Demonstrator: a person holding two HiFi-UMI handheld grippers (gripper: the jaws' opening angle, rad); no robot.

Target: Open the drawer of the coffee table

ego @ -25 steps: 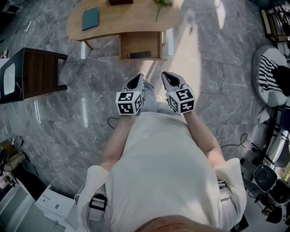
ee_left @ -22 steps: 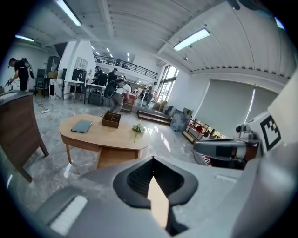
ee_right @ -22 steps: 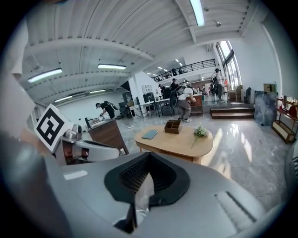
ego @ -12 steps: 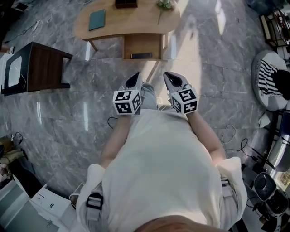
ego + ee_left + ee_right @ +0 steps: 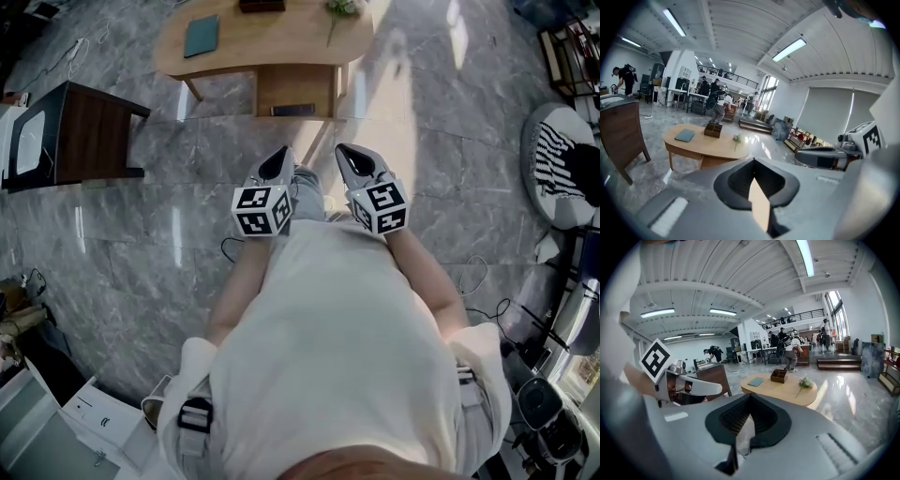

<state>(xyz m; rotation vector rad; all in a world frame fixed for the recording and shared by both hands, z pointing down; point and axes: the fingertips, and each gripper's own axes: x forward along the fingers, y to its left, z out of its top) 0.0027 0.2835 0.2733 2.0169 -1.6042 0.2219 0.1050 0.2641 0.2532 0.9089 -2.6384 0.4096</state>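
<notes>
The head view places the oval light-wood coffee table (image 5: 272, 42) at the top of the frame, well apart from both tools. Its boxy wooden drawer unit (image 5: 293, 89) shows under the near edge, with a dark strip (image 5: 292, 110) along the bottom. I cannot tell whether it is pulled out. Only this view shows the person's pale shirt (image 5: 328, 356), the square dark-wood side table (image 5: 84, 136) at the left and the full spread of glossy grey veined stone floor (image 5: 441, 131).

The left gripper (image 5: 277, 165) and right gripper (image 5: 354, 161) sit side by side at centre frame, each with a black-and-white marker cube (image 5: 262, 210) behind its smooth grey shell. Both pairs of jaws are pressed together with nothing between them, and the right gripper view shows ribbed black pads meeting at a point.

The gripper views look level across the room, so they add a ribbed white ceiling (image 5: 740, 268) with strip lights. They also show the tabletop from the side, with a flat teal book (image 5: 685, 135), a dark compartmented box (image 5: 779, 375) and a sprig of pale flowers (image 5: 805, 382).
</notes>
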